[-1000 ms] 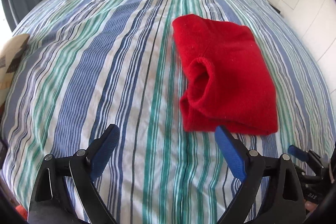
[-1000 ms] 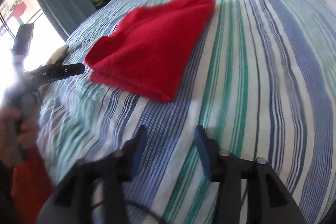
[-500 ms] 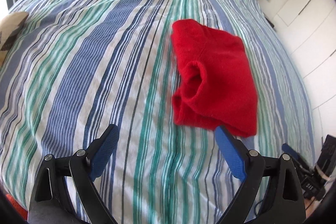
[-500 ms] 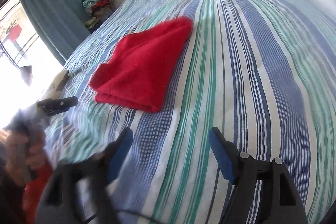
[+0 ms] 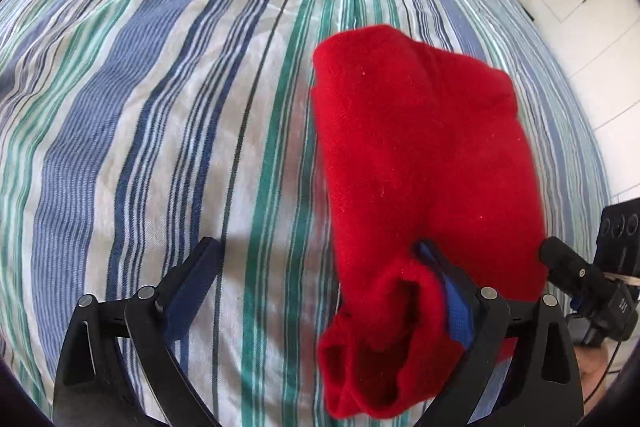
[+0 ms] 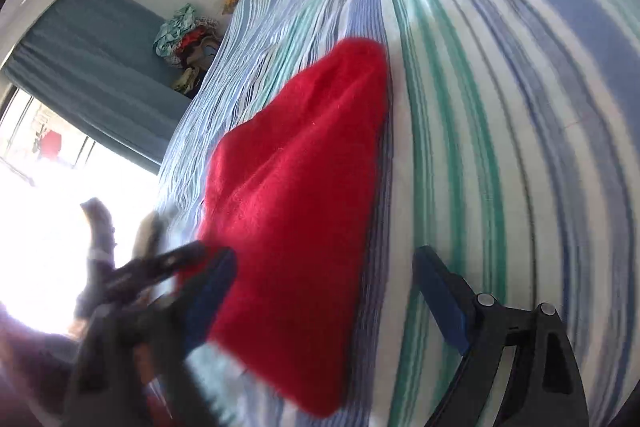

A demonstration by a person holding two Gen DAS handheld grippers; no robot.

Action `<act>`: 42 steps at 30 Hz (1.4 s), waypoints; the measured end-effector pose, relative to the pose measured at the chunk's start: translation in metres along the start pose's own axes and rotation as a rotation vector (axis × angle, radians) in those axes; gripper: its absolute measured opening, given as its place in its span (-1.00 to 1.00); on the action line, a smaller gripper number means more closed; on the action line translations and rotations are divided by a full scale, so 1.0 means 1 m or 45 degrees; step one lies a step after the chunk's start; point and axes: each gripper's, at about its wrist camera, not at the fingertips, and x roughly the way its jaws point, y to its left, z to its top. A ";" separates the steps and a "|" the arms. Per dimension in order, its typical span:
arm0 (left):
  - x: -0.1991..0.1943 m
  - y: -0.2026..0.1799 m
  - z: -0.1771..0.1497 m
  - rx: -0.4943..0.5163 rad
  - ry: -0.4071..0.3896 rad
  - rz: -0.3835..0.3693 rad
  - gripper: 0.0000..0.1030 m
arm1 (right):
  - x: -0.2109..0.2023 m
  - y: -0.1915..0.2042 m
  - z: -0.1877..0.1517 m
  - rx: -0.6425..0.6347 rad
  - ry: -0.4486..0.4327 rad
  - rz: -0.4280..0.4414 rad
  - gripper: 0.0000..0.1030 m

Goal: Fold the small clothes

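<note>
Both grippers closer to folded red fleece garment (image 5: 424, 155) on striped blue-green bedsheet (image 5: 160, 107) than a second ago. Left gripper (image 5: 320, 291) agape, cuff between fingers, ungripped. Right gripper (image 6: 324, 291) opening, straddling near edge. Step: approach for another fold. Next: clamp both near corners.

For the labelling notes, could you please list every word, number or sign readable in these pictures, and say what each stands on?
No text reads with certainty.
Small white marking on the right gripper's black body, seen from the left wrist view: too small and tilted to read.
Red garment: no label or print shows.
Striped bedsheet: stripes only, no text.
Right wrist view: blurred, nothing legible.
</note>
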 end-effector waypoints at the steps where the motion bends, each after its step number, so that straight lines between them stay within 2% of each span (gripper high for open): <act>1: 0.002 -0.003 -0.001 0.012 -0.012 0.003 0.88 | 0.012 -0.001 0.000 0.005 0.019 0.027 0.72; 2: 0.001 -0.007 -0.001 0.023 -0.026 -0.015 0.85 | 0.022 0.002 0.000 -0.011 0.031 0.032 0.71; 3: 0.002 -0.012 -0.001 0.035 -0.021 -0.055 0.52 | 0.029 0.008 0.000 -0.044 0.035 0.043 0.50; 4: 0.004 -0.016 0.000 0.043 0.013 -0.114 -0.23 | 0.037 0.015 0.000 -0.081 0.056 0.074 0.23; 5: 0.007 -0.018 0.004 0.033 0.062 -0.168 -0.47 | 0.045 0.020 0.000 -0.097 0.096 0.057 -0.12; 7: -0.004 -0.031 0.010 0.052 0.042 -0.133 -0.58 | 0.049 0.028 0.002 -0.123 0.108 -0.001 -0.28; 9: -0.025 -0.051 0.014 0.125 -0.013 -0.135 -0.60 | 0.038 0.040 0.010 -0.172 0.091 -0.025 -0.38; 15: -0.090 -0.103 0.026 0.239 -0.206 -0.221 -0.60 | -0.035 0.090 0.056 -0.418 -0.045 -0.065 -0.40; 17: -0.098 -0.116 0.027 0.244 -0.228 -0.255 -0.59 | -0.060 0.102 0.068 -0.479 -0.076 -0.079 -0.40; 20: -0.083 -0.133 0.023 0.269 -0.208 -0.247 -0.50 | -0.084 0.097 0.074 -0.494 -0.084 -0.118 -0.40; 22: -0.058 -0.138 0.010 0.289 -0.187 -0.149 -0.13 | -0.089 0.079 0.070 -0.476 -0.081 -0.169 -0.35; 23: -0.044 -0.140 0.001 0.307 -0.174 -0.052 -0.04 | -0.086 0.065 0.068 -0.439 -0.068 -0.197 -0.20; 24: -0.034 -0.140 -0.010 0.331 -0.157 0.040 -0.01 | -0.082 0.049 0.064 -0.390 -0.047 -0.238 -0.02; 26: -0.030 -0.135 -0.036 0.383 -0.158 0.136 -0.01 | -0.079 0.014 0.051 -0.315 0.004 -0.372 0.28; 27: -0.036 -0.132 -0.050 0.400 -0.183 0.157 0.05 | -0.082 0.000 0.043 -0.306 0.009 -0.434 0.28; 28: -0.044 -0.129 -0.063 0.407 -0.210 0.183 0.29 | -0.089 -0.007 0.032 -0.307 0.004 -0.478 0.29; 29: -0.053 -0.127 -0.076 0.407 -0.242 0.213 0.45 | -0.097 -0.012 0.023 -0.307 -0.005 -0.501 0.38; 30: -0.063 -0.125 -0.088 0.401 -0.276 0.239 0.72 | -0.107 -0.013 0.012 -0.307 -0.018 -0.518 0.58; 31: -0.074 -0.124 -0.099 0.395 -0.314 0.254 0.89 | -0.117 -0.012 0.002 -0.312 -0.034 -0.534 0.67; 35: -0.111 -0.126 -0.131 0.352 -0.413 0.305 0.94 | -0.157 0.017 -0.040 -0.416 -0.074 -0.615 0.86; 37: -0.127 -0.130 -0.145 0.326 -0.421 0.336 0.94 | -0.176 0.033 -0.061 -0.444 -0.090 -0.638 0.92; 42: -0.156 -0.136 -0.175 0.269 -0.408 0.313 0.94 | -0.204 0.067 -0.109 -0.494 -0.113 -0.689 0.99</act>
